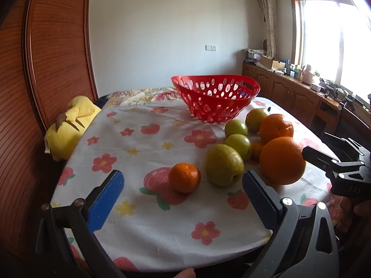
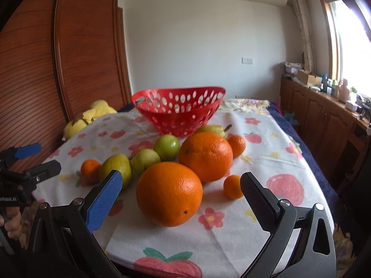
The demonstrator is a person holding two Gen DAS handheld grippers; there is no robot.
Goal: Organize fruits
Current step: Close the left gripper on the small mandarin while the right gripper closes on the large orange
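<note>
The fruit lies loose on the flowered cloth [image 1: 148, 210], in a cluster just in front of the red basket [image 1: 214, 97], which holds nothing that either view shows. The left gripper [image 1: 183, 194] hovers with its jaws wide apart and nothing between them; a small tangerine [image 1: 184, 177] and a green pear [image 1: 223, 168] sit just beyond its fingertips. The right gripper [image 2: 180, 192] is spread open too, and a big orange [image 2: 169, 193] sits on the cloth between and just beyond its pads, untouched.

Only the right wrist view shows a little tangerine [image 2: 232, 186] beside the right pad and another tangerine [image 2: 237, 145] behind the second orange [image 2: 206, 156]. The left wrist view shows more of the yellow plush toy [image 1: 69, 127] at the cloth's far left edge. Each view catches the other gripper at its side margin.
</note>
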